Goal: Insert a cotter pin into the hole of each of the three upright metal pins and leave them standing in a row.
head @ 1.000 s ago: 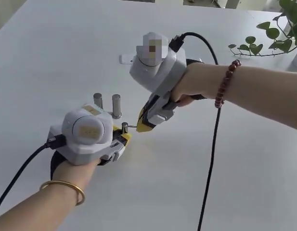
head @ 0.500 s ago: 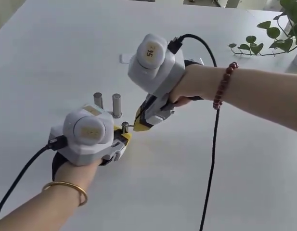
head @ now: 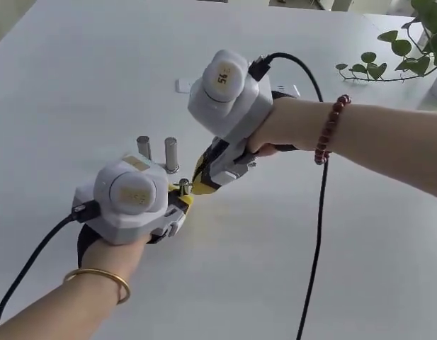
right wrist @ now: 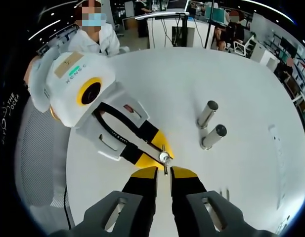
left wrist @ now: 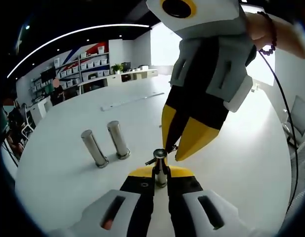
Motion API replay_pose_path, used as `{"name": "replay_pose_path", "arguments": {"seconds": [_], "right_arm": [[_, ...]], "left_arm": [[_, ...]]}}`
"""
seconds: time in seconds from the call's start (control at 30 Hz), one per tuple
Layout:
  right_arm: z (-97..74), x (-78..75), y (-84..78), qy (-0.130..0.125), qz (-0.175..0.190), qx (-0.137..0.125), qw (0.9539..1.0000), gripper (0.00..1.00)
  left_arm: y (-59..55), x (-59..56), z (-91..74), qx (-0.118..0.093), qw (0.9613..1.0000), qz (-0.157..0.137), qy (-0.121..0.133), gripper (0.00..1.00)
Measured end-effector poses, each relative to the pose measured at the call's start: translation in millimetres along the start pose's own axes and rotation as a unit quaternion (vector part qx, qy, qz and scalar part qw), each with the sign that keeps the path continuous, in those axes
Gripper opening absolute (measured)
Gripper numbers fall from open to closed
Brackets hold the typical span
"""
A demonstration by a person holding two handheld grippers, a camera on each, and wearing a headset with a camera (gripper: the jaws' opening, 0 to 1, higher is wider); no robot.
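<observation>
Nearer, right hand-held gripper pinching cotter pin; left hand-held gripper clamping metal pin.

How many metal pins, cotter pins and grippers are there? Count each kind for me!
Metal pins: 3, two standing free, one in the left gripper's jaws
Cotter pins: 1, at the held pin's top
Grippers: 2, left gripper and right gripper
Total: 6
</observation>
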State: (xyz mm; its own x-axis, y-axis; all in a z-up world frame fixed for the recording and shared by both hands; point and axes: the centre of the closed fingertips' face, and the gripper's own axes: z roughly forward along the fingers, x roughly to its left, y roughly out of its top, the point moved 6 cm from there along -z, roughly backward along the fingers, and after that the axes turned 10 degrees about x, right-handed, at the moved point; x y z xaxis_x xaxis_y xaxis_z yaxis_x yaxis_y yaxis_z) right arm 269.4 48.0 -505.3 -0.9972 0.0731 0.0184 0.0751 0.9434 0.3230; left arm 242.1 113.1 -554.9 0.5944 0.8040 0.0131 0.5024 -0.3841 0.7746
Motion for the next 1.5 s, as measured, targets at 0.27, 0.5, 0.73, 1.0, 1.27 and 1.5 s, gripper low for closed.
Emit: {"name": "replay_pose_path", "arguments": {"seconds": [0.27, 0.5, 0.73, 1.0, 1.27, 1.5], "right_arm": [[-5.4, 3.8, -6.7, -0.008, 0.003, -0.005, 1.0, 0.03], [-3.6, 5.1, -5.7, -0.019, -0.002, -0.006, 0.9998, 0.0], [-1.2, 5.4, 0.8, -0.022, -0.005, -0.01, 0.9997, 0.0], [1.0, 5.0, 0.8, -0.024, -0.005, -0.006, 0.9997, 0.0], [-0.1, 5.2, 5.1, -0.031, 0.003, -0.024, 0.9992, 0.06], [3.8, 4.6, 12.7, -0.031, 0.003, -0.05, 0.9983, 0.07]], "left_arm": [[0.0, -0.1, 0.0, -0.001, 1.0, -0.006, 0.001, 0.07], [-0.1, -0.2, 0.2, -0.002, 0.9999, -0.011, 0.003, 0.07], [-0.3, 0.3, 0.2, -0.003, 0.9998, -0.021, 0.002, 0.07], [-0.9, 0.0, -0.2, -0.006, 0.9997, -0.025, 0.004, 0.07], [-0.8, 0.2, 0.1, -0.006, 0.9995, -0.03, 0.003, 0.07], [-0.6, -0.3, 0.9, -0.005, 0.9996, -0.029, 0.004, 0.07]]}}
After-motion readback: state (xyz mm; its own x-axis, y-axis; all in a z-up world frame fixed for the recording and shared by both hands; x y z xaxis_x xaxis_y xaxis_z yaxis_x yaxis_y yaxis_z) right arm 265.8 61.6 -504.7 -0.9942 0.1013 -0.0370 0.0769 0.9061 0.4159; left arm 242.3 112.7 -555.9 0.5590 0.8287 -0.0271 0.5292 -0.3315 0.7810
